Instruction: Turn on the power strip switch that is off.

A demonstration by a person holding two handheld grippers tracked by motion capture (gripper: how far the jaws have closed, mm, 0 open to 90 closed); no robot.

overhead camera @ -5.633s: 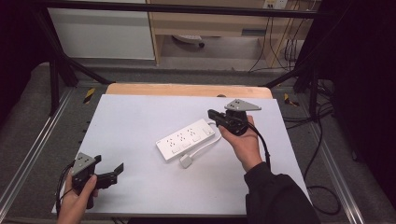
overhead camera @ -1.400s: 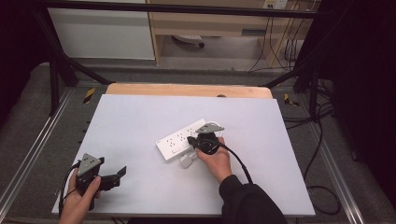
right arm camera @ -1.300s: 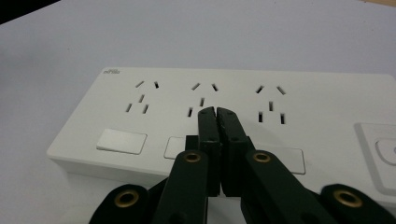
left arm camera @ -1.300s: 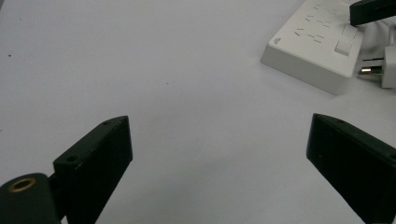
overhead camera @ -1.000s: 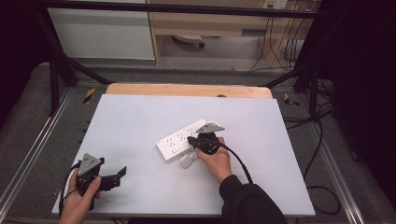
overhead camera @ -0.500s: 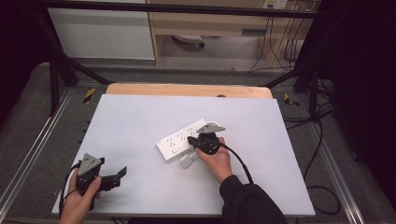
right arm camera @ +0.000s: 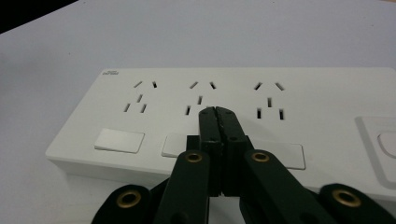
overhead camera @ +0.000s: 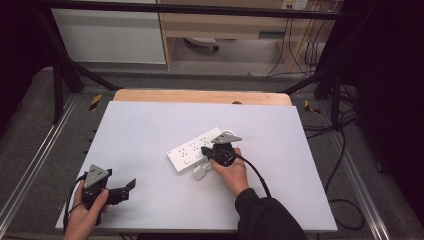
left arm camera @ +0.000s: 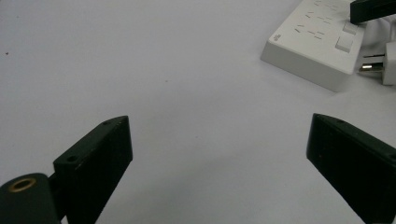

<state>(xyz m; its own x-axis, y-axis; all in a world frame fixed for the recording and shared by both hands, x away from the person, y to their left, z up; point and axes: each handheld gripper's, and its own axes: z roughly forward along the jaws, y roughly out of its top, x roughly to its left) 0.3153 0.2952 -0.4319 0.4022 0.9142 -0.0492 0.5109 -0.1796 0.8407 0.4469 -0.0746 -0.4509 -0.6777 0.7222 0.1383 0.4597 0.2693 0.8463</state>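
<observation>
Nearest the person, the left gripper [overhead camera: 127, 187] rests at the near left corner of the white table [overhead camera: 150, 125], jaws spread wide with nothing between them, well apart from the work. Farther in, at the middle of the table, the right gripper [overhead camera: 204, 151] has its jaws pressed together, empty, with the tips over the middle of the white power strip [overhead camera: 200, 150], just at the rocker switches along its near edge. The step in hand looks like pressing the middle switch [right arm camera: 175, 145] with the closed tips. To do it well, the tips should come straight down on the switch rather than on the socket slots behind it, with light pressure so the loose strip does not slide or tilt. The right gripper view shows the three sockets, the row of switches and the exact place of the tips, though whether they touch the strip cannot be told. The left gripper view shows, farther off, the strip's end and its white plug [left arm camera: 380, 67] lying beside it with its pins bare, so the strip is unplugged.
</observation>
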